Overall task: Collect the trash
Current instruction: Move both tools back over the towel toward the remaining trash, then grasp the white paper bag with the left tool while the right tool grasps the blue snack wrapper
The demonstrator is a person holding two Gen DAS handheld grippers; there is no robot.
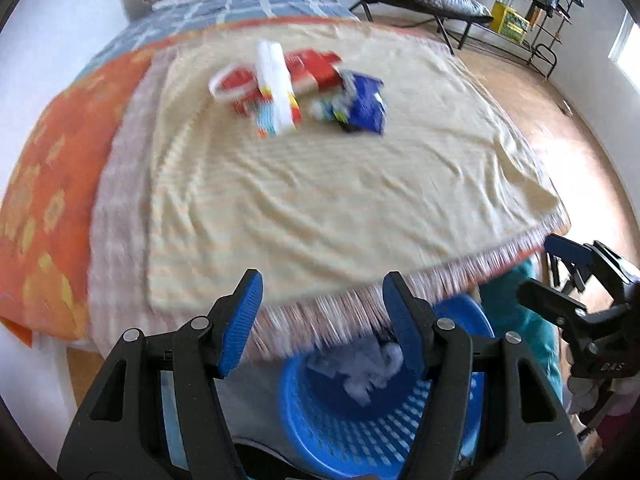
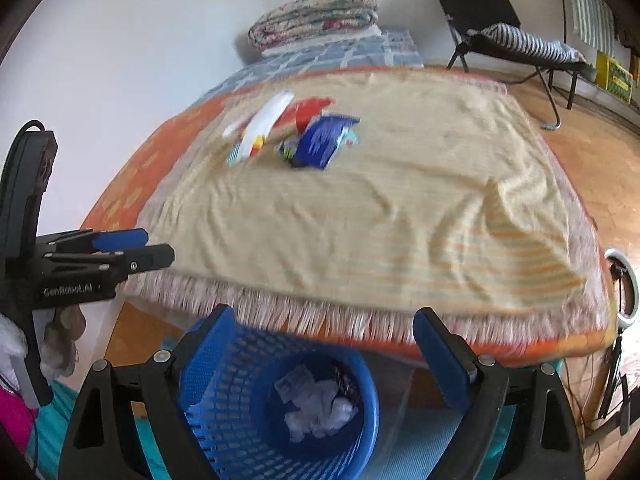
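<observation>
Both grippers, left (image 1: 322, 320) and right (image 2: 324, 354), gape empty above the basket (image 2: 224, 364) of crumpled paper. Farther off, wrappers (image 1: 296, 84) lie heaped mid-bed (image 1: 304, 200): light, crinkly, probably slippery, so I'd pinch a raised edge.

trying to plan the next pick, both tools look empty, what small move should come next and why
Probably reach one tool, say the right tool, forward over the bed toward the blue wrapper, the nearest piece in the pile. Both it and the left tool stand open with nothing between the fingers, the basket below already holds crumpled paper, and wrappers remain on the yellow blanket.
</observation>
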